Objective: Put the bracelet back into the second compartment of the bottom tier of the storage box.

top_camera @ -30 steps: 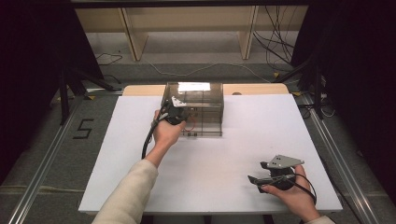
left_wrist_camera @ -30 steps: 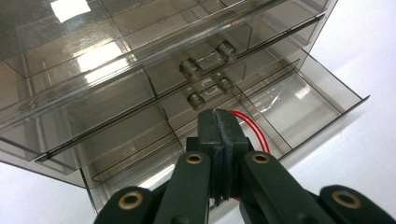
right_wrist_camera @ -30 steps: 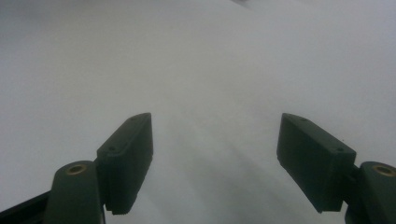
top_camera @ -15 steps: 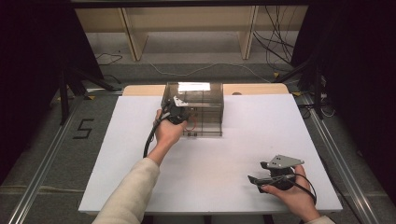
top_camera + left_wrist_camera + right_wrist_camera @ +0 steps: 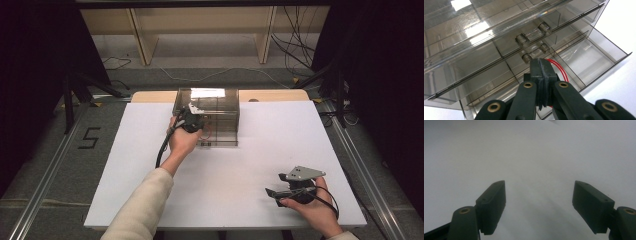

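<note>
A smoky clear plastic drawer unit [image 5: 212, 102] stands at the far middle of the white table, and its lowest drawer [image 5: 222, 139] is pulled out. In the left gripper view the drawer unit [image 5: 474, 37] has clear bar handles [image 5: 532, 36], and the pulled-out drawer [image 5: 599, 56] has dividers. My left gripper [image 5: 196, 123] is over that drawer at the unit's left front. Its jaws are pressed together in the left gripper view [image 5: 542, 72], with thin red cord loops [image 5: 562, 73] coming out at their right side. My right gripper [image 5: 274, 192] rests open near the front right, with bare table between the jaws [image 5: 539, 205].
The white table top [image 5: 280, 140] lies on a wooden board with metal rails along both sides. A floor mark "5" [image 5: 89, 137] is at the left. Wooden legs and cables [image 5: 295, 60] lie beyond the table's far edge.
</note>
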